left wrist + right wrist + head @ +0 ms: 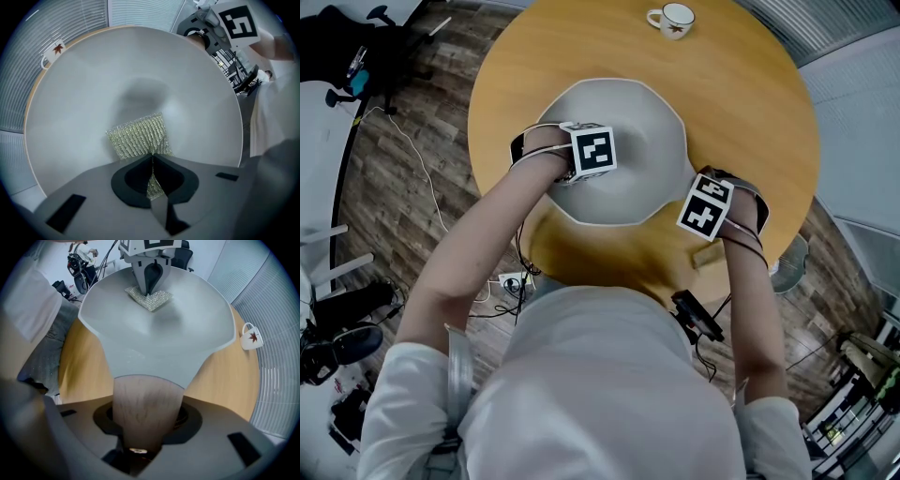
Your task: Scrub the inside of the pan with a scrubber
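My left gripper pinches the scrubber down in the middle of the pan. My right gripper is squeezed on the wooden handle at the near right. If I push too hard, I think the scrubber may slip out or the pan may twist.

No legible text or labels.

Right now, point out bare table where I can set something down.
Bare wood lies between the pan and the mug, and across the table right of the pan. Crowded: the near edge, where the right gripper clamps the handle.
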The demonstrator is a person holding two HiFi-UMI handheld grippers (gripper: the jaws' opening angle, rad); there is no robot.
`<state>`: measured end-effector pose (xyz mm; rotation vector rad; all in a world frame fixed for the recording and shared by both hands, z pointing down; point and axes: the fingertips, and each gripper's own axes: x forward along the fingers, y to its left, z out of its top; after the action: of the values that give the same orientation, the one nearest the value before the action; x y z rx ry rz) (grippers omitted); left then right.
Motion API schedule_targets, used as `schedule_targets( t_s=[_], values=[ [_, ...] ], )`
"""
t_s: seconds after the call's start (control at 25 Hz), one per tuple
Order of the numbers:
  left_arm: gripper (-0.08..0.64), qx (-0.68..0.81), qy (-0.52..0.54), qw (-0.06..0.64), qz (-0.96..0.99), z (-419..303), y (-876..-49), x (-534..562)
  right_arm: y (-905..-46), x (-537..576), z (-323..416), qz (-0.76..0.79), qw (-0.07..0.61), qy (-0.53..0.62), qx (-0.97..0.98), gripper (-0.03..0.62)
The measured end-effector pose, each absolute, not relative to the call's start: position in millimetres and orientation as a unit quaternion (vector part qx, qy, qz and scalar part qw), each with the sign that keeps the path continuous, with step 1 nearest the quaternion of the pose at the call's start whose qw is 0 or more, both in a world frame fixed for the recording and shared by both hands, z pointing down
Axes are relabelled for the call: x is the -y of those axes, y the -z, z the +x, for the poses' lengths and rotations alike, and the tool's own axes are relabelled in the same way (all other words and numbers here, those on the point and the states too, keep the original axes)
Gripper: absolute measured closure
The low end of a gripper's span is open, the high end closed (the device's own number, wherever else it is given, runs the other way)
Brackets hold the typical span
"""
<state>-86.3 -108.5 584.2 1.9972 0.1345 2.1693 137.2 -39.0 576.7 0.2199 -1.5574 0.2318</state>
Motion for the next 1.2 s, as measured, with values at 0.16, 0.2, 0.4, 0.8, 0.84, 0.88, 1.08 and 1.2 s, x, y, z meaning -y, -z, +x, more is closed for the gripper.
schedule_targets(
  t_s=[0.16, 0.2, 0.4, 0.8, 0.84, 0.88, 1.08, 1.2],
  values=[
    [0.543, -0.057, -0.730, 0.101, 0.673, -85.1, -585.8, 101.1, -576.8, 38.6, 138.0, 0.099, 0.701, -0.103, 0.699, 0.411],
    [0.543, -0.060, -0.728, 0.101, 0.676, -83.9, -585.6, 99.5, -576.9, 38.4, 137.8, 0.099, 0.700, -0.103, 0.699, 0.411],
    [0.543, -0.070, -0.720, 0.109, 0.682, -81.3, -584.5, 94.0, -576.5, 38.9, 137.4, 0.099, 0.700, -0.103, 0.699, 0.411],
    [0.543, -0.071, -0.703, 0.136, 0.695, -77.8, -582.2, 80.8, -574.6, 39.0, 137.4, 0.099, 0.703, -0.100, 0.697, 0.413],
    [0.543, -0.071, -0.700, 0.139, 0.697, -77.2, -581.8, 79.3, -574.4, 38.9, 137.2, 0.099, 0.703, -0.100, 0.697, 0.413],
    [0.543, -0.072, -0.696, 0.145, 0.699, -76.3, -581.5, 77.6, -574.3, 39.1, 137.0, 0.099, 0.703, -0.100, 0.697, 0.413],
    [0.543, -0.079, -0.676, 0.175, 0.712, -68.3, -581.5, 67.8, -575.6, 40.7, 137.3, 0.099, 0.703, -0.099, 0.697, 0.413],
    [0.543, -0.087, -0.668, 0.185, 0.715, -62.7, -580.5, 60.6, -575.4, 40.8, 137.3, 0.099, 0.704, -0.099, 0.696, 0.413]
  ],
)
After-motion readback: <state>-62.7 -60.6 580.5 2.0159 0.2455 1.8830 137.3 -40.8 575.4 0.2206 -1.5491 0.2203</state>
